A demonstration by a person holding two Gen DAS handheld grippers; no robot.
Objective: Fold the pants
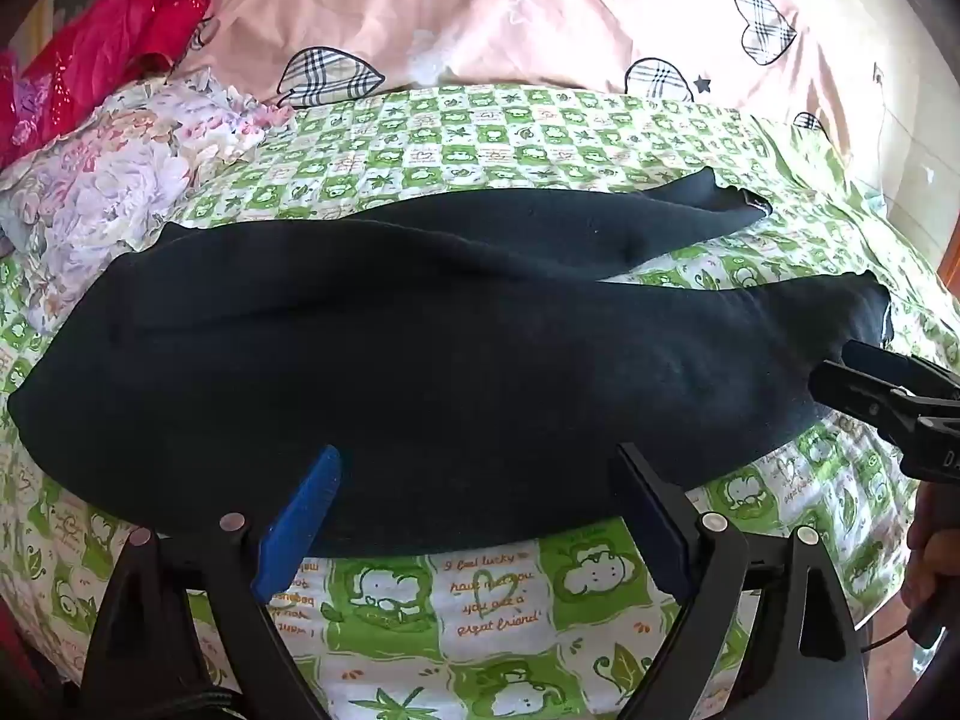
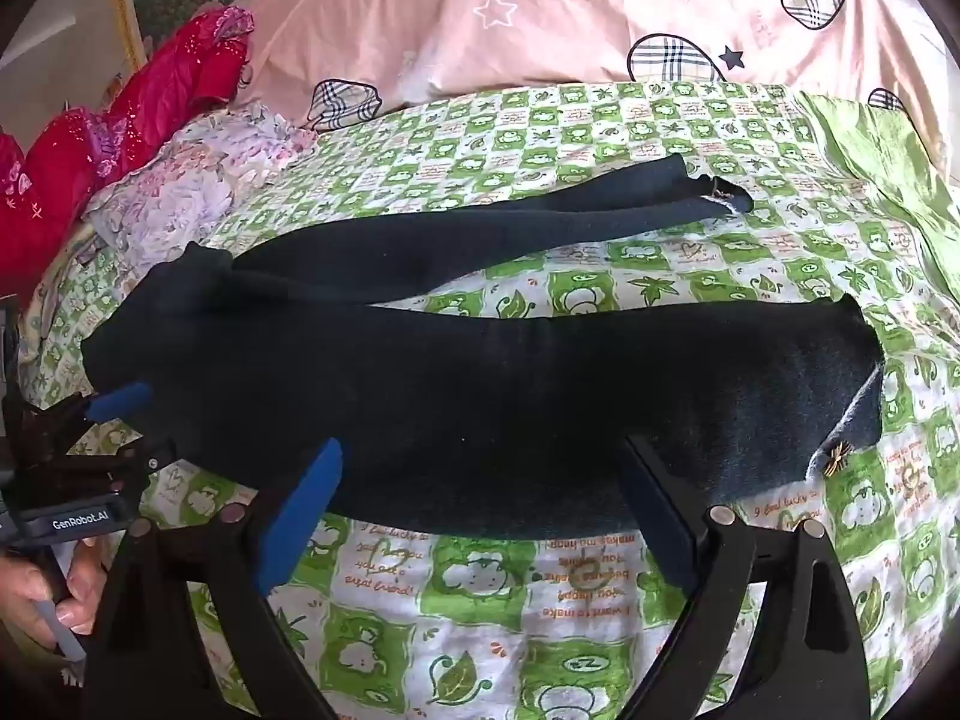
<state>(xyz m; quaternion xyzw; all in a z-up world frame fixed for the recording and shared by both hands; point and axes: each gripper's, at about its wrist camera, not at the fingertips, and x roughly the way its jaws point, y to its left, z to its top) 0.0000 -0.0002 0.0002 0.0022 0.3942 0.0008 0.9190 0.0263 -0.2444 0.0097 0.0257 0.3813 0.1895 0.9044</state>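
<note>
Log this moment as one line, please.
pants: flat on bed sheet, legs spread | left gripper: jaws open, empty | right gripper: jaws open, empty | fold: not begun

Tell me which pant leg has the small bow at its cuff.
The near leg, closest to both grippers; its bow sits at the cuff corner. The far leg shows none.

Pants (image 1: 420,348) flat on bed (image 1: 480,600), waist left, legs splayed right. Pillow (image 1: 120,180) behind-left of waist, quilt (image 1: 480,12) behind all.
</note>
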